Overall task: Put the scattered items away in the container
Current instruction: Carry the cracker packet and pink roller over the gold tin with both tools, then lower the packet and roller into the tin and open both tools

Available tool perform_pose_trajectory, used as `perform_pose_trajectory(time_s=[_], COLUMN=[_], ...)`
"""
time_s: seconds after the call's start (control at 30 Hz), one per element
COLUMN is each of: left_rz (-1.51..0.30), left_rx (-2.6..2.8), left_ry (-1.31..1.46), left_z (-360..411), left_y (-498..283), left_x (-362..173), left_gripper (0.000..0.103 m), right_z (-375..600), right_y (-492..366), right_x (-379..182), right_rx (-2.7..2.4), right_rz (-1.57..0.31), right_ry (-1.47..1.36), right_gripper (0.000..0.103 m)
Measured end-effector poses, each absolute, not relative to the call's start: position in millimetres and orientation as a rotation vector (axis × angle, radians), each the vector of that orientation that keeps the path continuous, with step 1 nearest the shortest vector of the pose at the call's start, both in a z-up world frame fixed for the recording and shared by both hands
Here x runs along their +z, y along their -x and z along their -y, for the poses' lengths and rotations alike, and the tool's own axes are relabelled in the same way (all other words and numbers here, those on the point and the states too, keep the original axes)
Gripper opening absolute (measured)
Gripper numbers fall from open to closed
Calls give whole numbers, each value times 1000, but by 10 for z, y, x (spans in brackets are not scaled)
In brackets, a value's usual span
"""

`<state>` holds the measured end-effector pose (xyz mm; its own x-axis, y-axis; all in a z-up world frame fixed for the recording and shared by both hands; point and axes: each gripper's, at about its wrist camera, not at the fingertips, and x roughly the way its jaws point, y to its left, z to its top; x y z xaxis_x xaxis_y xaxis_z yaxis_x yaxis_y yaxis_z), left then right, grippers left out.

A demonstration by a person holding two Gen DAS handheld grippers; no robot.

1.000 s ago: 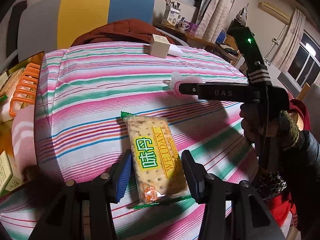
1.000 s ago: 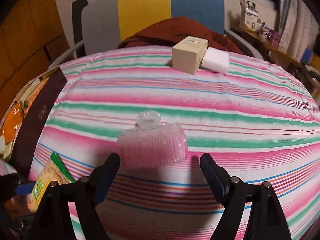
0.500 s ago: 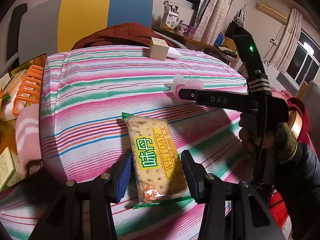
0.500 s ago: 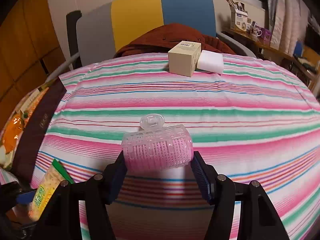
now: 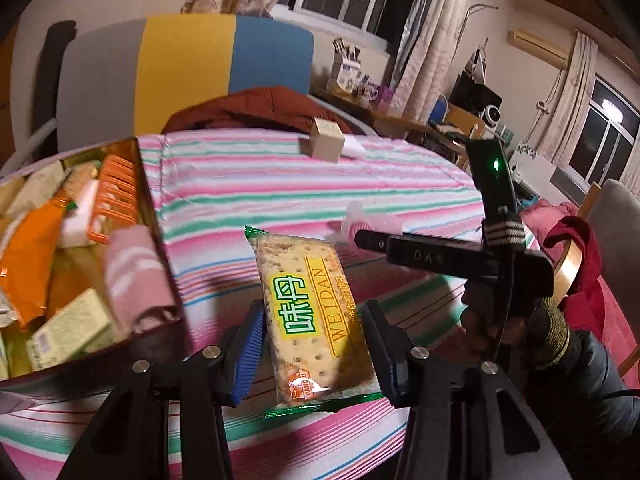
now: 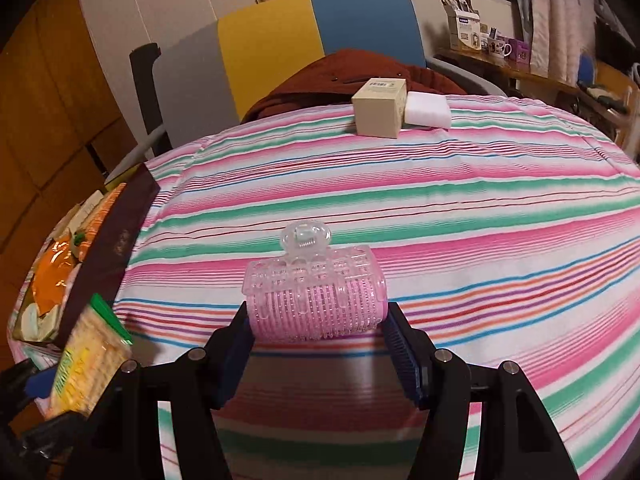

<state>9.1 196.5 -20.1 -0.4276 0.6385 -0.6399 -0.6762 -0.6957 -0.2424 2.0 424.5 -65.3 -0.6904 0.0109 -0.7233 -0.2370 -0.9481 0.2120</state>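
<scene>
Crackers in a clear packet (image 5: pixel 316 320), printed yellow and green, sit clenched between the blue pads of the left gripper (image 5: pixel 314 354), lifted above the striped cloth (image 5: pixel 280 184) and just right of the container (image 5: pixel 154 216). The right gripper (image 6: pixel 318 344) grasps a pink hair roller (image 6: pixel 316 300) by its two ends; its jaws closed onto the roller within the past second and have since settled, and a clear clip (image 6: pixel 306 240) stands on the roller's top edge. In the right wrist view the cracker packet appears low at the left, beside the container's dark outer wall. In the left wrist view the right gripper reaches in from the right, a gloved hand (image 5: pixel 516 316) on its handle, well to the right of the container.

The container, a dark box with a gold inner face, lies at the cloth's left edge and already holds an orange comb (image 5: pixel 114 200), an orange packet (image 5: pixel 28 256), a rolled pink cloth (image 5: pixel 136 276) leaning on its right wall, and a pale green carton (image 5: pixel 68 332).

Farther off, up and to the right of the container, a small tan box (image 6: pixel 380 108) stands on the cloth touching a white block (image 6: pixel 428 110) on its right side. Beyond the cloth's far edge, a rust-coloured garment (image 6: pixel 348 76) is draped in front of a chair back (image 6: pixel 312 40) in grey, yellow and blue panels.
</scene>
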Motion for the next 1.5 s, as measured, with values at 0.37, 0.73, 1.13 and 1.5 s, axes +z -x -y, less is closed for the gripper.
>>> perform_pose_trajectory(time_s=[0.37,0.73,1.13,1.5], left_rz=[45,199,227,247], left_rx=[2304,2512,2553,2571], left_ry=[891,898,922,917], left_z=[-1273,-353,-115,46], left_y=[51,324,459,426], left_x=[-7,-10,-243,-261], left_gripper=[49,49,49,53], right_z=[-3722,-2859,-2002,-1859], right_y=[81,264,646,805], right_x=[-375,-32,-165,-352], right_rx=[2882,3151,3273,3250], right_rz=[-459,-353,-122,-118], right_ry=[1106,1070,1204,1320], right_gripper=[64,64,64,65])
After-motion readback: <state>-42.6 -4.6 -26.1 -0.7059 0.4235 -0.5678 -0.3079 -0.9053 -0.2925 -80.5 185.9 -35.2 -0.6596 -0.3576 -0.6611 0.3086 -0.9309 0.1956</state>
